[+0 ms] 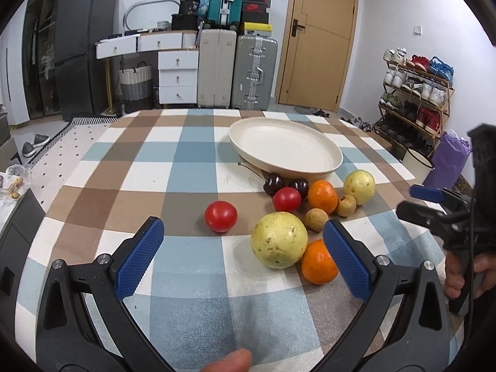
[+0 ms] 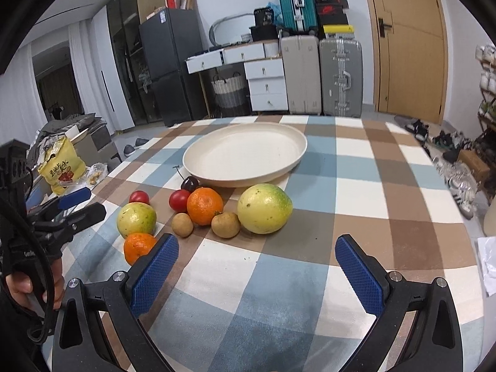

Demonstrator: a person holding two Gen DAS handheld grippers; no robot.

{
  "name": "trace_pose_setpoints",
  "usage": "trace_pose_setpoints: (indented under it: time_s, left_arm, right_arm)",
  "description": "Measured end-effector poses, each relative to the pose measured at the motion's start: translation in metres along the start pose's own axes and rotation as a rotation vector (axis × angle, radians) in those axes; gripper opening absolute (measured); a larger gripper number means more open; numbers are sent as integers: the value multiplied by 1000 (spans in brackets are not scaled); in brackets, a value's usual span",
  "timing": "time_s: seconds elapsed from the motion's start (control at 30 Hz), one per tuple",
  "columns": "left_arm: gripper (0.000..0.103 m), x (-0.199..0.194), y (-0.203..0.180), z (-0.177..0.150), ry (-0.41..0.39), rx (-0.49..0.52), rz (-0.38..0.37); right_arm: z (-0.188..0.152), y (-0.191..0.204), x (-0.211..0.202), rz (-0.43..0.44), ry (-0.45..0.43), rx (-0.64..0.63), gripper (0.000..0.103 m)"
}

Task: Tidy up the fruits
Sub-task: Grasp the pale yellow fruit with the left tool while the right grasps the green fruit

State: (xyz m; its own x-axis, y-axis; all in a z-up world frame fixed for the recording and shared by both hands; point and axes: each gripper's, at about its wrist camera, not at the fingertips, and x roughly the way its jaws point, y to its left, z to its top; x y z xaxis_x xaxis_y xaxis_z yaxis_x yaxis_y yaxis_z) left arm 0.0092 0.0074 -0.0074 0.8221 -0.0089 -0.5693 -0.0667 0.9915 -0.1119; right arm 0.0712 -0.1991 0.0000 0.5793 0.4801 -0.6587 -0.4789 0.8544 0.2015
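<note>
The left gripper (image 1: 243,232) hovers low over the checked counter (image 1: 192,279) with its blue fingers (image 1: 141,257) spread wide and nothing between them. Just ahead of it, at about 1 o'clock, a big yellow-green guava (image 1: 279,239) sits touching an orange (image 1: 318,262) that lies against the inner side of the right-hand finger. A lone tomato (image 1: 220,216) rests at 12 o'clock, apart from the rest. Farther on, a second tomato (image 1: 286,199), two dark cherries (image 1: 274,183), another orange (image 1: 322,196), two small brown fruits (image 1: 316,219) and a smaller guava (image 1: 359,186) crowd together just in front of the cream plate (image 1: 285,145), which holds no fruit. The right gripper (image 2: 256,255) is likewise wide open and holds nothing, hovering over bare cloth with the fruit cluster from 10 to 12 o'clock; nearest are a large guava (image 2: 264,208) and a brown fruit (image 2: 225,224). The plate (image 2: 245,155) lies beyond at 12 o'clock. Each gripper appears at the edge of the other's view, held in a hand (image 1: 462,274).
</note>
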Motion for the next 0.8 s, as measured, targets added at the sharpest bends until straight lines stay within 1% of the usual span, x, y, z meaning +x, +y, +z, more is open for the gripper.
trace_pose_setpoints:
  time_s: [0.07,0.17,0.33,0.43,0.5,0.57,0.6,0.63,0.7,0.73,0.8]
  left_arm:
    - [102,4,-2,0,18,8,-9]
    - [102,11,-7,2,43,28,2]
    - [102,27,-10,6,93,31,-28]
    - [93,34,-10,6,124,29,-52]
    - [88,37,-9,7,134,21,-70]
    - [83,40,-8,7,146,13,-89]
    - [80,42,-7,6,156,9,-101]
    - [78,44,-8,6,164,8,-106]
    - [70,47,-8,6,178,11,-122]
    - [68,48,-9,6,181,14,-130]
    - [61,49,-11,7,186,16,-148]
  right_arm:
    - [5,-4,6,11,20,13,103]
    - [14,-6,14,-14,35,-9,103]
    - [26,-12,33,-12,69,-14,102]
    - [32,-17,43,8,76,9,101]
    - [33,-19,49,23,85,20,99]
    - [35,-21,56,33,102,29,88]
    - [35,-23,60,35,115,34,86]
    - [35,-24,63,38,122,41,85]
    - [34,-28,69,54,134,56,85]
    - [34,-29,71,61,138,63,84]
    - [34,-32,74,68,139,72,83]
